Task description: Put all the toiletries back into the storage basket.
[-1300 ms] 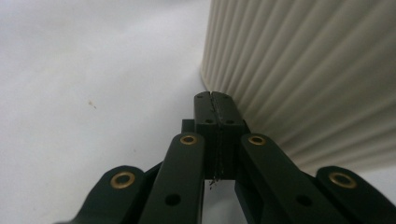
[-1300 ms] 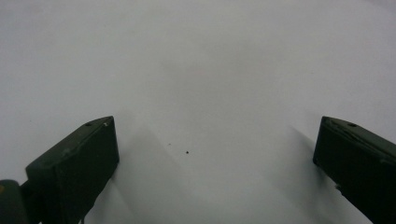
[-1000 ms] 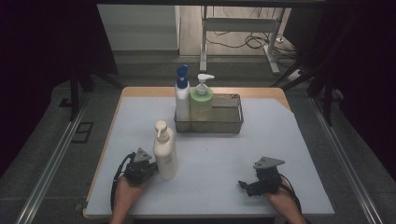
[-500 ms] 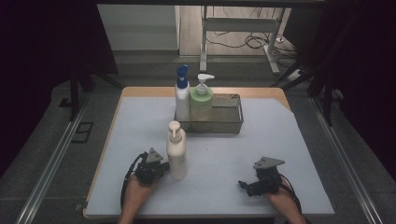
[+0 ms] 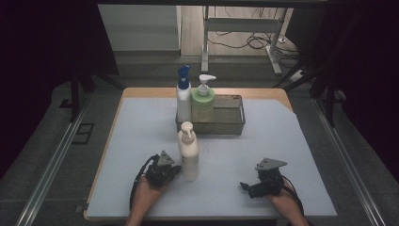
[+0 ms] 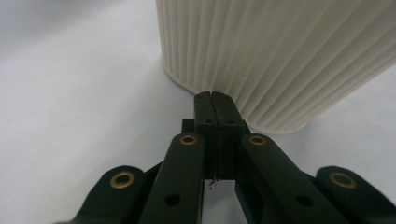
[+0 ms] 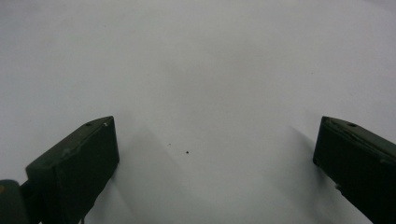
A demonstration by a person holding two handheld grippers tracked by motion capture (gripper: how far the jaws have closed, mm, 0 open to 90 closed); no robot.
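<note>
A cream ribbed pump bottle [image 5: 189, 155] stands upright on the white mat, front of centre. My left gripper [image 5: 175, 169] lies low on the mat just to its left. In the left gripper view the two jaws are pressed together with nothing between them, and the gripper's [image 6: 212, 95] tips meet the foot of the bottle [image 6: 280, 56]. My right gripper [image 5: 245, 186] rests on the mat at the front right, pointing left. In the right gripper view that gripper [image 7: 215, 130] is open, its jaws wide apart over bare mat.
A wire basket [image 5: 228, 125] stands at the back centre of the mat. A green pump bottle [image 5: 203, 102] sits in it and a white bottle with a blue cap [image 5: 183, 96] stands at its left end. The mat's front edge [image 5: 207, 214] lies just behind both hands.
My left gripper has slid to the right across the mat, and the cream bottle has moved right with it, staying upright. The right gripper has kept still.
</note>
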